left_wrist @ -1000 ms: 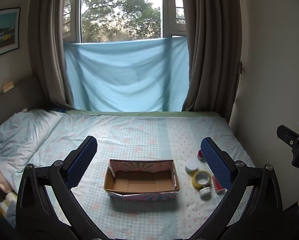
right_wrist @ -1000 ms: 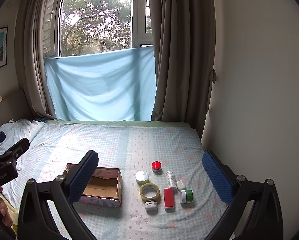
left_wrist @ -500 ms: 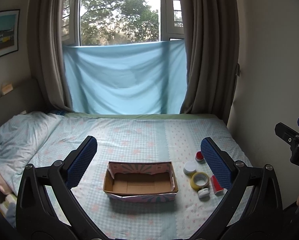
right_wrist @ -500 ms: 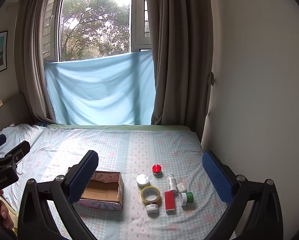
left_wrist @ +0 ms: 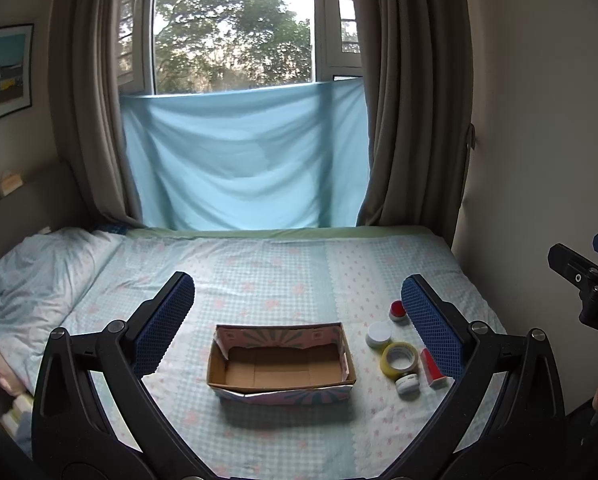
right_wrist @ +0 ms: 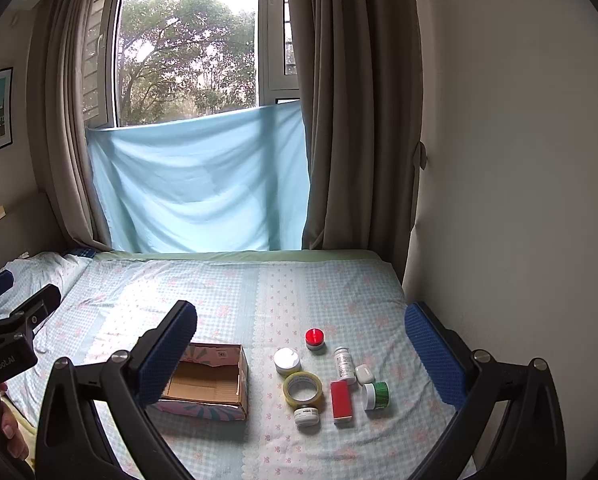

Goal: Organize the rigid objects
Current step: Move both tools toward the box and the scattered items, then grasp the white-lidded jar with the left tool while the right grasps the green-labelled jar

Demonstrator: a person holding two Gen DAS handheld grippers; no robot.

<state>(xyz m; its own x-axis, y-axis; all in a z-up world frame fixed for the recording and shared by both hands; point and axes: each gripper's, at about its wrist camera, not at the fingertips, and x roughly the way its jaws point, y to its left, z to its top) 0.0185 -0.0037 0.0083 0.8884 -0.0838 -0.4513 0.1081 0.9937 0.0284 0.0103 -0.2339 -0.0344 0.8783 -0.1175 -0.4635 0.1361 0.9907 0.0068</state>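
Daylight pours through the window (left_wrist: 235,28), sky blown out white; the room sits dim, fisheye bending the curtains (right_wrist: 351,104), dark vignette at corners.

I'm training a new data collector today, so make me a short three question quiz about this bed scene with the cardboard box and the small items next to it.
1. True or false: the cardboard box already holds some items.
2. Multiple choice: which item lies farthest from the camera in the right wrist view? A) tape roll B) red-capped jar C) red box
3. Fill in: both the left gripper and the right gripper are ____ and hold nothing.

Key: 1 false, its brown floor is bare. 2 B. 3 open.
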